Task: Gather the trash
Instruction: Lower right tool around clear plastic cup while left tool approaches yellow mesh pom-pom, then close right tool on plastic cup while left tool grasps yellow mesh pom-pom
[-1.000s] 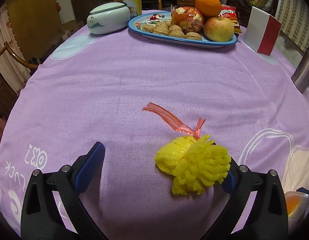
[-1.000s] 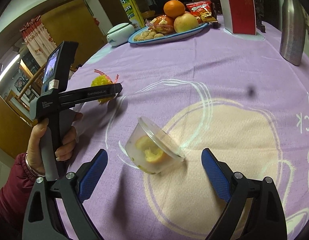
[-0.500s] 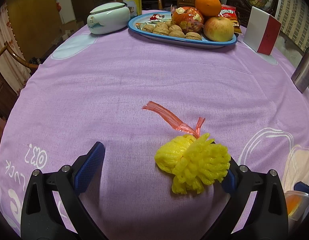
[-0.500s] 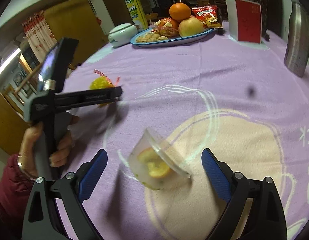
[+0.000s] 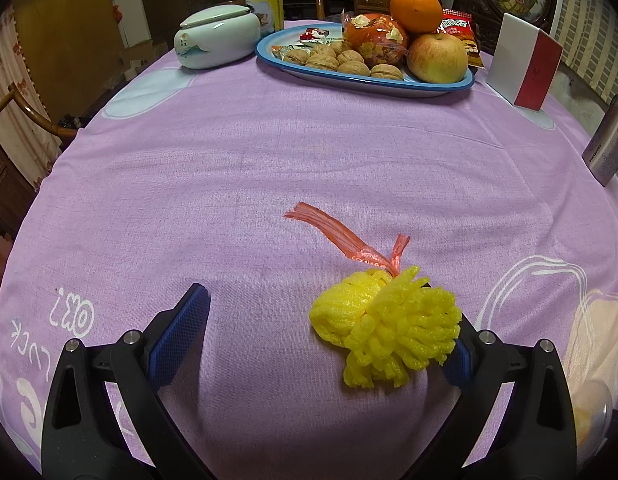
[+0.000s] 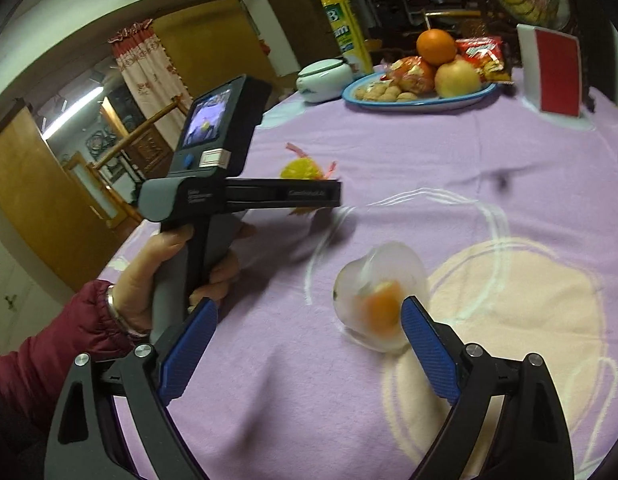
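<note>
OK, both grippers are set wide apart and neither has anything clamped.

Left gripper (image 5: 327,336): you're low over the desk (image 5: 309,152) with the yellow foam net (image 5: 385,324) between the fingers, but well off-centre. It sits against the right pad, with a big gap to the left one. Close from here and that pad will probably shove it sideways before the other arrives. Shift right to centre it. The net is soft and springy, so it should crush and hold fine. The red plastic strip (image 5: 341,238) is tied to it and trails away from you, so it should come along.

Right gripper (image 6: 309,344): the clear plastic cup (image 6: 379,296) lies on its side on the desk with orange peel (image 6: 383,310) inside, just in front of the right pad. It looks blurred, so I can't tell whether pad and cup are touching. It's a round thing on its side and likely to roll. Get both pads around it before squeezing.

The fruit tray (image 5: 441,89) and ceramic jar (image 5: 217,36) at the far edge aren't trash, so leave them.

No bin in view.
</note>
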The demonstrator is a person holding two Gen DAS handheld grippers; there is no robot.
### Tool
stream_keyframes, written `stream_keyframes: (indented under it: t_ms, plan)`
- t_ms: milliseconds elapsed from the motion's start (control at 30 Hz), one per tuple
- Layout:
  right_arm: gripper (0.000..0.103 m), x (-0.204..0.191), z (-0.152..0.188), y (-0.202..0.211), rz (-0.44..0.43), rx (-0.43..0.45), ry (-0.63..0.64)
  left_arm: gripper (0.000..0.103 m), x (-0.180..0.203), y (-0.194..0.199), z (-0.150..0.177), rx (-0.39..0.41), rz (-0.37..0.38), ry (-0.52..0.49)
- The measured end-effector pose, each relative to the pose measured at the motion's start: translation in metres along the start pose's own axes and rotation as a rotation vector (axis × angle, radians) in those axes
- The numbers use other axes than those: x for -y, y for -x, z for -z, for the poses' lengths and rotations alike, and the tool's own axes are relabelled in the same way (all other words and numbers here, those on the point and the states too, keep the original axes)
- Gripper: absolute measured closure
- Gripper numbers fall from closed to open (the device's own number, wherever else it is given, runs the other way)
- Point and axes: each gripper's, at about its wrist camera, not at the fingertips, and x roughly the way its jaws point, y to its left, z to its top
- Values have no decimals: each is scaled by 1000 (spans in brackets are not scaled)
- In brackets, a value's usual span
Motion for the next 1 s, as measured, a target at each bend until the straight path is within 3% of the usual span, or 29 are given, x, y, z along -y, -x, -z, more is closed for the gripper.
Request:
stream_keyframes:
  t_ms: [133, 333, 767, 967, 1000]
  plan:
    - [14, -8, 1, 3, -38, 13, 24, 6, 0, 0, 0, 0, 0, 0]
    - [14, -7, -2, 9, 96, 77, 53, 6, 0, 0, 0, 0, 0, 0]
    - [13, -4, -11, -47, 216, -95, 40, 6, 0, 0, 0, 0, -1, 0]
    - [14, -1, -17, -56, 253, -99, 41, 6, 0, 0, 0, 0, -1, 0]
    - [18, -2, -17, -56, 263, -100, 53, 6, 0, 0, 0, -1, 0, -1]
